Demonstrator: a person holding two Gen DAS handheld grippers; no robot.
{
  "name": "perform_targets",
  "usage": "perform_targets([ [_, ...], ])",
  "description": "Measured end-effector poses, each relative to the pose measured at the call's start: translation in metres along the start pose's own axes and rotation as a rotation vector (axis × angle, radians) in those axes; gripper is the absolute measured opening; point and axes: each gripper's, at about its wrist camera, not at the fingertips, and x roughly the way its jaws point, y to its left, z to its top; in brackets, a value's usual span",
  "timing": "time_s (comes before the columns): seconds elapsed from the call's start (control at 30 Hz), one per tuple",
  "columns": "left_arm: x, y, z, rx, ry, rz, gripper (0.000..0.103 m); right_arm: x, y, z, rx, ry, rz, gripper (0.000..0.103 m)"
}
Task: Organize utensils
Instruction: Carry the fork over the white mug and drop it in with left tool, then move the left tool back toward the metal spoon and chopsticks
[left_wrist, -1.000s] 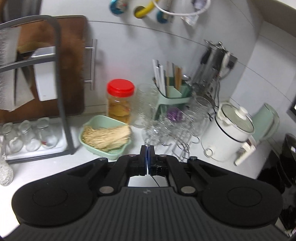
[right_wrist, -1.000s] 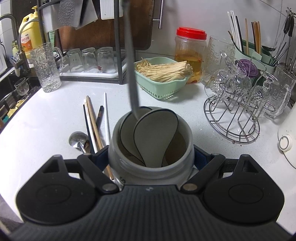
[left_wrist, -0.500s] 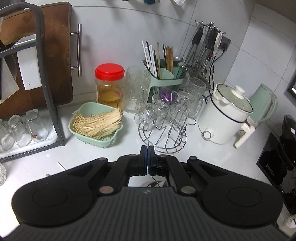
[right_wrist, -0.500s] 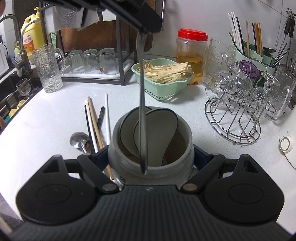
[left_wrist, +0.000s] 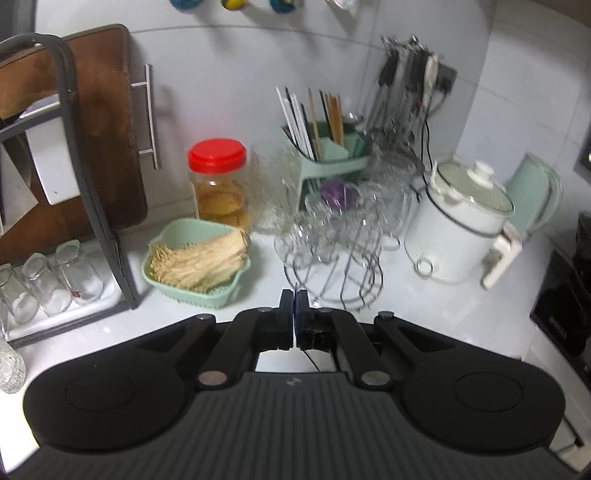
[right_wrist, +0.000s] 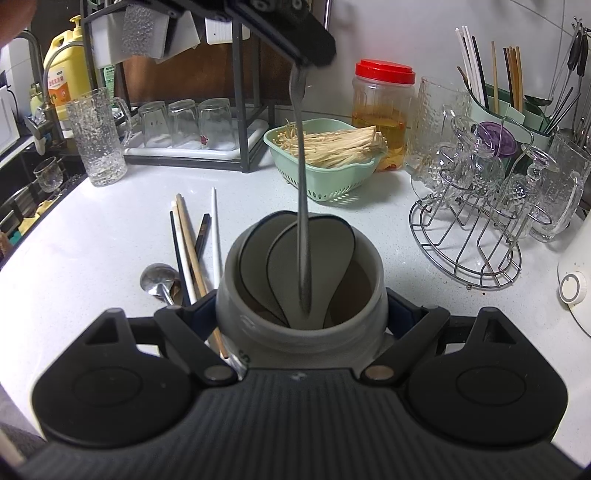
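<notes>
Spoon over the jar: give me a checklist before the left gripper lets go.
1. Left gripper shut on spoon: ok.
2. Right gripper shut on jar: ok.
3. Spoon's lower end inside the jar mouth: ok.
4. Spoon near upright: ok.
5. Room beside the paddles already in the jar: cannot tell.
6. Chopsticks and second spoon on the counter left to collect: not ok.

Left gripper: reached in from the upper left, high above the worktop, angled downward; jaws pressed together on a thin metal utensil handle hanging straight down.
Right gripper: low and level near the worktop; jaws spread wide, clamped on both sides of a round grey jar.
</notes>
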Motion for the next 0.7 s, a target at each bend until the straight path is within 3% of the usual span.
perform_targets([
  [0.33, -0.011, -0.013, -0.009, 0.049, 0.165, -0.072, 0.004, 0.0, 0.0, 0.0, -0.002, -0.005, 0.002, 0.091],
  [0.7, 0.012, -0.017, -0.018, 0.109, 0.312, -0.141, 0.007, -0.003, 0.0, -0.004, -0.007, -0.02, 0.006, 0.091],
])
